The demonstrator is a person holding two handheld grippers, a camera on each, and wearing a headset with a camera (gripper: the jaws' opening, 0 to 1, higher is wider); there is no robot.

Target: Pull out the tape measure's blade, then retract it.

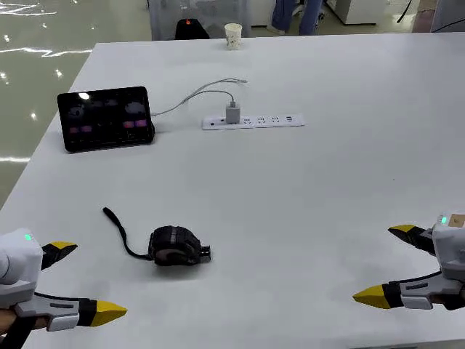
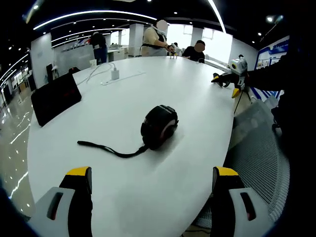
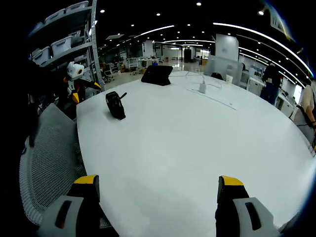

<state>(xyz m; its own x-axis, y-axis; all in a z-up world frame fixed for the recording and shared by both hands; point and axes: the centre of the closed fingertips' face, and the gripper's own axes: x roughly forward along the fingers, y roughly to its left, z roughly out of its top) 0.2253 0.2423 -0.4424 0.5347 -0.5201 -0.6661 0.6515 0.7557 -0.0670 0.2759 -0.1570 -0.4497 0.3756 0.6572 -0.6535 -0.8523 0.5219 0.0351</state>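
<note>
A black tape measure [image 1: 178, 246] lies on the white table [image 1: 290, 189] with its wrist strap [image 1: 116, 227] trailing to the left; its blade is inside the case. In the left gripper view the tape measure [image 2: 159, 126] sits ahead of my jaws, a short way off. My left gripper [image 1: 86, 280] is open at the table's near left edge, nothing between its yellow tips. My right gripper [image 1: 389, 263] is open at the near right edge, far from the tape measure [image 3: 115, 104]. Each gripper view shows the other gripper across the table.
A dark tablet [image 1: 106, 118] stands at the back left, wired to a white power strip [image 1: 252, 121] with a charger plugged in. A paper cup [image 1: 232, 35] is at the far edge. People stand beyond the table [image 2: 158, 42].
</note>
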